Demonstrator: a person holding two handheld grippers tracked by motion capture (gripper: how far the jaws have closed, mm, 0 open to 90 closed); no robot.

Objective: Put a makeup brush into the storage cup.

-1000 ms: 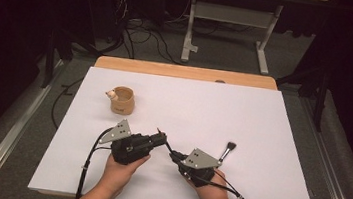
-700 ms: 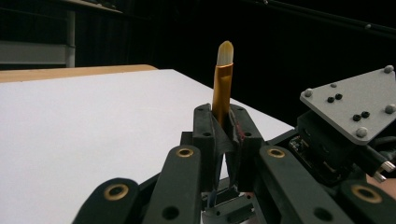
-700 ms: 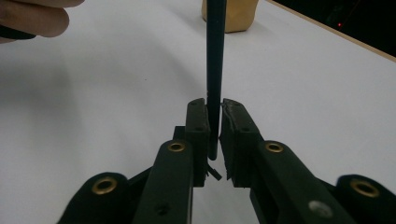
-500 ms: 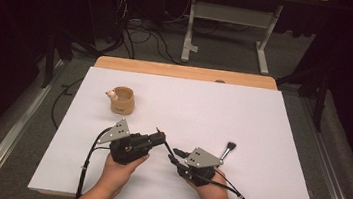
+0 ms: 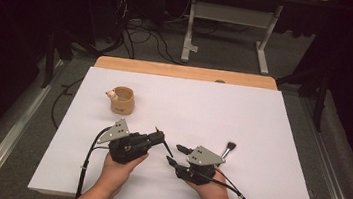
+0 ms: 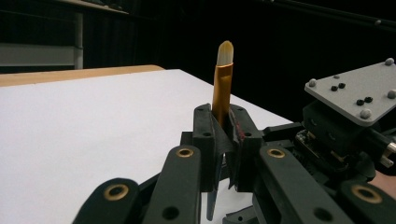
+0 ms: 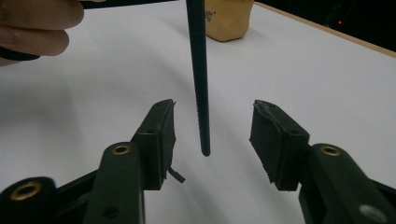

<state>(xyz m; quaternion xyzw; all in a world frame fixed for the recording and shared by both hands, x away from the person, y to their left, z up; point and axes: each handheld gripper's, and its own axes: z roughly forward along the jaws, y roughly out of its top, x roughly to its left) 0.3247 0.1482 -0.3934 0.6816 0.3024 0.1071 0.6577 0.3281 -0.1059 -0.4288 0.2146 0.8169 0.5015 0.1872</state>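
Low in the centre of the high view, the left gripper [image 5: 159,137] is clamped on a thin brush [image 6: 222,84], bristle tip up. Beside it, the right gripper [image 7: 212,130] has just been opening; its jaws stand apart around the brush's dark handle without touching it. A tan cup [image 5: 122,100] sits upper left on the white table [image 5: 243,117].

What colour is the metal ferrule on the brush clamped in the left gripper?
Golden orange, on the thin dark-handled brush; the left gripper view shows it best.

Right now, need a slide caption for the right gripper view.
Right gripper jaws just opened around the dark brush handle, pads clear of it.
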